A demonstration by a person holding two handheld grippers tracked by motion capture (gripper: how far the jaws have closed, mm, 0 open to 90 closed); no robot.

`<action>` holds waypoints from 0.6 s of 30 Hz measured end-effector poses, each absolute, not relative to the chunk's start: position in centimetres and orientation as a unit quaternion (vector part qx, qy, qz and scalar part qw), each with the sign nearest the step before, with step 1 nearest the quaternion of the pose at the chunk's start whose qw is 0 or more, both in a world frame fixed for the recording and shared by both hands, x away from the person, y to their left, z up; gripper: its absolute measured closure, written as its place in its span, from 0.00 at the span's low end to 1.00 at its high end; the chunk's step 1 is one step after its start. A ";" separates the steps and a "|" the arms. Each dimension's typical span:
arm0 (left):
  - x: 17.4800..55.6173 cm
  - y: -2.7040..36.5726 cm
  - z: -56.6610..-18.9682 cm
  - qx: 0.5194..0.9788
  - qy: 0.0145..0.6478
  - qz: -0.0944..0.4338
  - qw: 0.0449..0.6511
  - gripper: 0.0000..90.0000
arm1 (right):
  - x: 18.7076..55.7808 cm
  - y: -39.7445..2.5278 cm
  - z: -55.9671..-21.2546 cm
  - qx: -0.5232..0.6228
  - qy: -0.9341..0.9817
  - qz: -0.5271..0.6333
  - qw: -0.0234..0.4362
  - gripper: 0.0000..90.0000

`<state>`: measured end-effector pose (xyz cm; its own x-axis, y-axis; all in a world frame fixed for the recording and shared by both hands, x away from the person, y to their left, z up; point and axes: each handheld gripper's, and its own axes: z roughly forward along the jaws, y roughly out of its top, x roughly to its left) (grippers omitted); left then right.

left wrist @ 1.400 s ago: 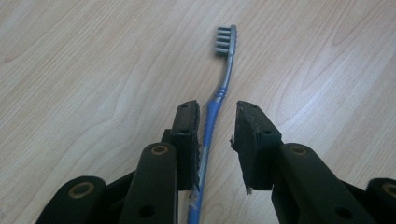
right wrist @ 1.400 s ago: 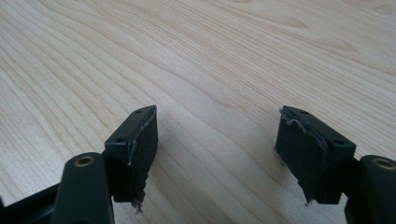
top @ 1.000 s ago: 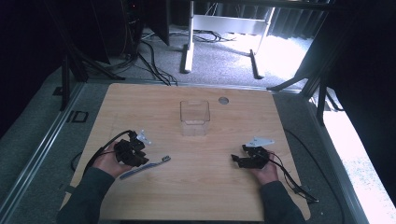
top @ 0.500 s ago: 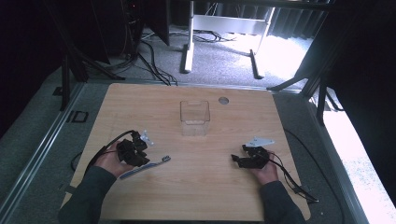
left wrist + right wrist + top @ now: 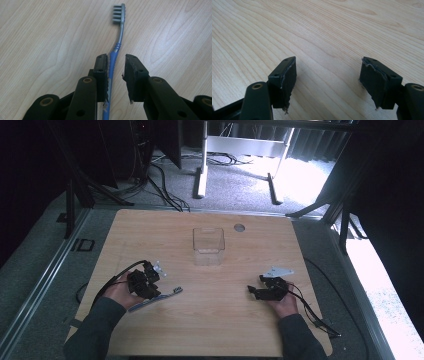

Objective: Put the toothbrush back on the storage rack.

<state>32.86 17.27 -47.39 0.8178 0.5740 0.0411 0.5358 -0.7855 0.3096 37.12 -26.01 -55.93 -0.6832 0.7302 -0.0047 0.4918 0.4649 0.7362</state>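
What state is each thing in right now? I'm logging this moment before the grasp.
Toothbrush: lying flat on the table, handle between the left jaws, against one jaw, not clamped.
Left gripper: open, jaws astride the handle.
Right gripper: open wide, nothing between its jaws.
Clear container: upright, looks empty.

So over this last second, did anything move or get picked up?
Nothing visibly changed. The left gripper sits with its jaws open around the blue handle of the toothbrush, which lies flat on the table, exactly as before. The right gripper rests open on bare wood, and the clear box stands where it was.
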 end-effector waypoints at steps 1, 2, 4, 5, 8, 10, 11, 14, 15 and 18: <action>32.8 17.1 -47.5 0.943 0.294 0.065 0.140 0.80 | 37.1 -26.0 -55.9 0.364 0.840 0.368 0.162 0.32; 32.8 17.1 -47.5 0.943 0.294 0.065 0.140 0.81 | 37.1 -26.0 -55.9 0.364 0.840 0.368 0.162 0.32; 32.8 17.0 -47.6 0.945 0.290 0.064 0.136 0.81 | 37.1 -26.0 -55.9 0.364 0.840 0.368 0.162 0.32; 32.9 16.9 -47.7 0.946 0.288 0.063 0.132 0.81 | 37.1 -26.0 -55.9 0.364 0.840 0.368 0.162 0.32; 32.9 16.7 -47.9 0.947 0.286 0.063 0.130 0.81 | 37.1 -26.0 -55.9 0.363 0.840 0.368 0.162 0.32; 33.0 16.6 -47.9 0.947 0.287 0.063 0.129 0.80 | 37.1 -26.0 -55.9 0.364 0.840 0.368 0.162 0.32; 33.0 16.6 -48.0 0.947 0.287 0.064 0.128 0.80 | 37.1 -26.0 -55.9 0.364 0.840 0.368 0.162 0.32; 33.1 16.5 -48.1 0.948 0.286 0.062 0.122 0.80 | 37.1 -26.0 -55.9 0.364 0.840 0.368 0.162 0.32; 33.1 16.5 -48.1 0.949 0.286 0.062 0.121 0.80 | 37.1 -26.0 -55.9 0.364 0.840 0.368 0.162 0.32; 33.1 16.4 -48.3 0.950 0.285 0.059 0.116 0.80 | 37.1 -26.0 -55.9 0.364 0.840 0.368 0.161 0.32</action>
<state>33.15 16.41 -48.28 0.8302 0.5556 0.0454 0.5284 -0.8103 0.2534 37.11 -26.00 -55.93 -0.6829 0.7305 -0.0036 0.4929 0.4644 0.7358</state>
